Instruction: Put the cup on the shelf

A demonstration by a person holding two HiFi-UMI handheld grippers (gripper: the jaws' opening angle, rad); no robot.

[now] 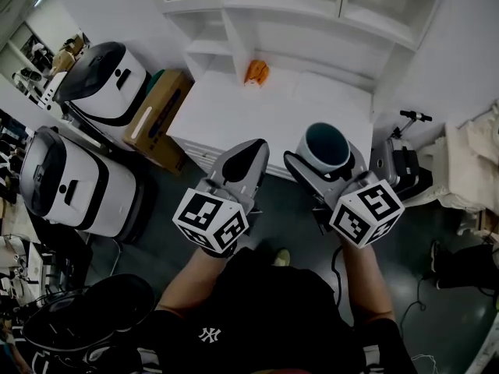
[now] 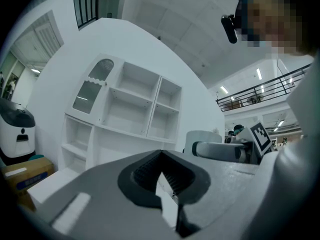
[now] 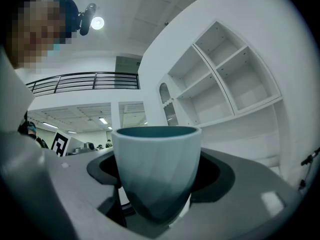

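Head view: we hold our right gripper clamped around an upright pale teal ceramic cup over the white table's near edge, well apart from the white shelf unit; our left gripper is closed, empty

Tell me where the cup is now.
The cup stands upright in the right gripper, right of centre in the head view, at the front of the white counter.

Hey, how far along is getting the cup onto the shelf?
Done: the right tool has the cup clamped upright. In hand: it is held in front of the white shelf, not yet on it. Remaining: carry it in, set it down, let go. The left tool is shut, empty.
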